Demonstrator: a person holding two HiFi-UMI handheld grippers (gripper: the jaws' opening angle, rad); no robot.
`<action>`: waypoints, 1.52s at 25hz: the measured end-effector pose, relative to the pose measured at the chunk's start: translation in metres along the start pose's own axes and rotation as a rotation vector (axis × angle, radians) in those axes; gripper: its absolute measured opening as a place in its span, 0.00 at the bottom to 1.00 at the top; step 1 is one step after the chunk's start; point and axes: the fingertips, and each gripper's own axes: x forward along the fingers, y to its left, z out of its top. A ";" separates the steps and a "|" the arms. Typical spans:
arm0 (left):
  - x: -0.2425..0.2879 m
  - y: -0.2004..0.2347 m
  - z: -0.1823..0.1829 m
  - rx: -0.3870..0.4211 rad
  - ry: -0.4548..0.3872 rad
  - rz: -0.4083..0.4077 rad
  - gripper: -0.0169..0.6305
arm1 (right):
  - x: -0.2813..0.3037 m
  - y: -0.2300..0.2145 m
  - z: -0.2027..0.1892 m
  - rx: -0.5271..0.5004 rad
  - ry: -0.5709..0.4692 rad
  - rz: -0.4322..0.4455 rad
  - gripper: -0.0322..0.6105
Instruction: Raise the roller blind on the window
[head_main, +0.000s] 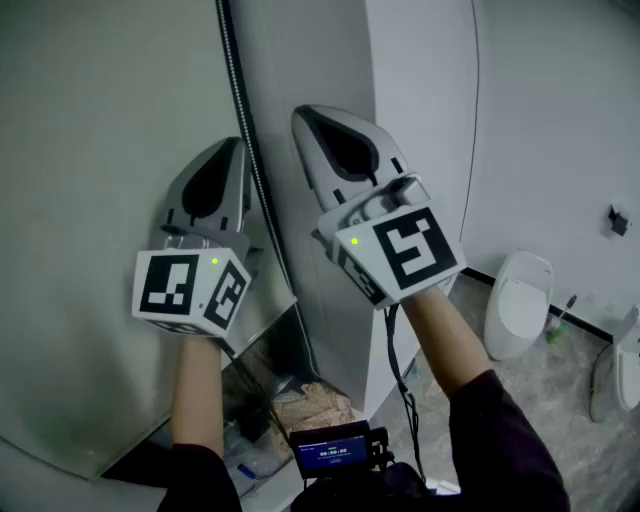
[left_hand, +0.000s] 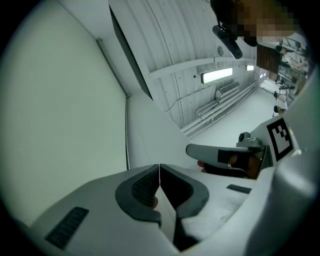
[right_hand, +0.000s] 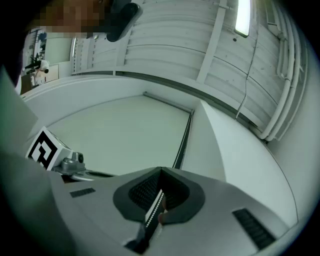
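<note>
Right tool (right_hand: 160, 177) clamps bead chain (head_main: 247, 140); chain runs vert.

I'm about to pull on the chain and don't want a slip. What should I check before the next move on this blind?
1. Right gripper grip: fingers closed on the thin beaded pull chain: ok.
2. Left gripper grip: fingers shut, but whether the chain is between them: cannot tell.
3. The two grippers stand apart in the head view: ok.
4. Chain path: it runs unsnagged up the edge of the pale grey-green fabric roller blind to the top of the head view: ok.
5. Roller mechanism above is out of frame: cannot tell.
6. Black cable hanging under the right gripper is clear of the chain: ok.
</note>
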 end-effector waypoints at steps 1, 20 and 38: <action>0.000 0.001 -0.002 -0.018 0.005 -0.005 0.04 | 0.000 0.001 0.000 -0.005 -0.001 -0.001 0.06; 0.108 0.022 -0.021 -0.065 0.153 -0.004 0.29 | -0.027 -0.004 0.032 0.049 0.037 -0.013 0.06; 0.015 -0.007 0.031 0.066 -0.042 -0.036 0.06 | 0.038 -0.002 0.045 0.442 -0.007 0.157 0.20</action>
